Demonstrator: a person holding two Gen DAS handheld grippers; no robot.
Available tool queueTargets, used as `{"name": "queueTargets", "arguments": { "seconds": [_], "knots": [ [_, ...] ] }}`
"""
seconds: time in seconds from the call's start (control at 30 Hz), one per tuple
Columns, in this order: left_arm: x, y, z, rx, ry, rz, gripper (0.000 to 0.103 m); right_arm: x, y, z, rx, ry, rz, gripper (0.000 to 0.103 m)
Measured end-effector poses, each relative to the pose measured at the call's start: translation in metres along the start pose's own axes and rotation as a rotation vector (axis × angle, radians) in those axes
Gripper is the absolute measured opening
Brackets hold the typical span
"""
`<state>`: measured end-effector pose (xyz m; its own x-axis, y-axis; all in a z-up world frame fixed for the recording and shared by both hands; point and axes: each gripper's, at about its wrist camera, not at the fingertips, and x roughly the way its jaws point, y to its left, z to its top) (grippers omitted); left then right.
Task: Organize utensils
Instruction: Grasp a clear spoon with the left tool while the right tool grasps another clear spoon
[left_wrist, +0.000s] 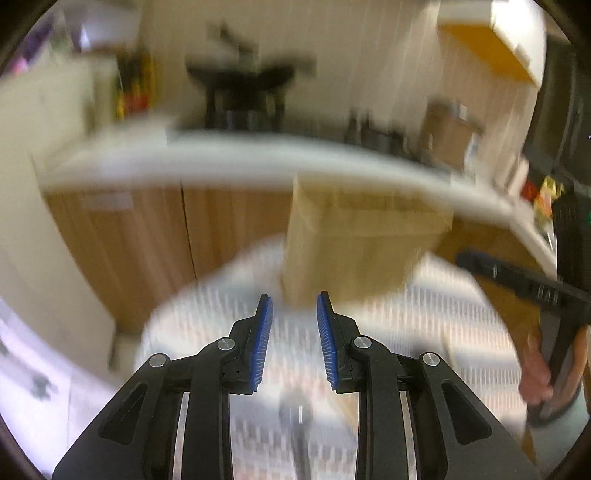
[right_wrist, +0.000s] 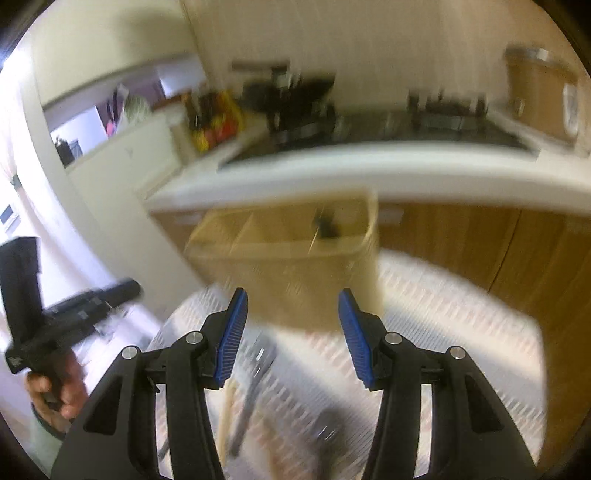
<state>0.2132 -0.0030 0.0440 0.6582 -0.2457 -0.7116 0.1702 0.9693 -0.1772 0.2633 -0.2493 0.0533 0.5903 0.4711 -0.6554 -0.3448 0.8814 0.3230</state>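
Both views are motion-blurred. A beige organizer box (left_wrist: 351, 240) with open compartments (right_wrist: 288, 258) stands on a patterned mat (right_wrist: 461, 350); something dark (right_wrist: 327, 225) lies in one compartment. Loose utensils (right_wrist: 255, 373) lie on the mat near me, among them a pale wooden handle (right_wrist: 225, 417) and a dark one (left_wrist: 299, 435). My left gripper (left_wrist: 294, 295) points down at the box's near corner, open, nothing between its blue pads. My right gripper (right_wrist: 292, 291) is open wider in front of the box, also holding nothing. Each view shows the other gripper (right_wrist: 74, 314) (left_wrist: 517, 280) in a hand.
Behind the mat runs a white counter (left_wrist: 258, 158) over wooden cabinet doors (left_wrist: 129, 240). A black stove (right_wrist: 369, 125), bottles (right_wrist: 214, 122) and a cardboard box (right_wrist: 535, 99) are on the counter. A white wall panel (left_wrist: 22, 258) stands at the left.
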Motion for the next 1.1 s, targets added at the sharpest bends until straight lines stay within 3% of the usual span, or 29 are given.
{"name": "queueTargets", "arguments": {
  "seconds": [0.1, 0.23, 0.5, 0.63, 0.7, 0.77, 0.83, 0.9, 1.1],
  "knots": [
    [0.017, 0.008, -0.024, 0.016, 0.127, -0.014, 0.024, 0.032, 0.010, -0.012, 0.027, 0.135, 0.008, 0.048],
    [0.036, 0.015, -0.053, 0.028, 0.289, -0.073, 0.024, 0.069, 0.018, -0.027, 0.061, 0.226, 0.033, 0.048],
    [0.058, -0.002, -0.071, 0.123, 0.386, -0.044, 0.024, 0.112, 0.027, -0.032, 0.074, 0.298, -0.043, 0.048],
    [0.064, -0.013, -0.075, 0.176, 0.385, 0.002, 0.023, 0.122, 0.036, -0.033, 0.064, 0.314, -0.083, 0.048],
    [0.065, -0.016, -0.074, 0.204, 0.372, 0.038, 0.014, 0.128, 0.042, -0.036, 0.051, 0.321, -0.104, 0.048],
    [0.066, -0.016, -0.073, 0.206, 0.360, 0.045, 0.011, 0.135, 0.049, -0.038, 0.029, 0.323, -0.133, 0.048],
    [0.067, -0.013, -0.071, 0.195, 0.339, 0.047, 0.010, 0.140, 0.058, -0.037, -0.010, 0.317, -0.175, 0.044],
    [0.069, -0.007, -0.067, 0.181, 0.299, 0.076, 0.010, 0.145, 0.069, -0.041, -0.069, 0.313, -0.225, 0.029],
    [0.072, 0.010, -0.052, 0.065, 0.219, 0.051, 0.010, 0.143, 0.066, -0.046, -0.081, 0.313, -0.233, 0.029]
  ]
}}
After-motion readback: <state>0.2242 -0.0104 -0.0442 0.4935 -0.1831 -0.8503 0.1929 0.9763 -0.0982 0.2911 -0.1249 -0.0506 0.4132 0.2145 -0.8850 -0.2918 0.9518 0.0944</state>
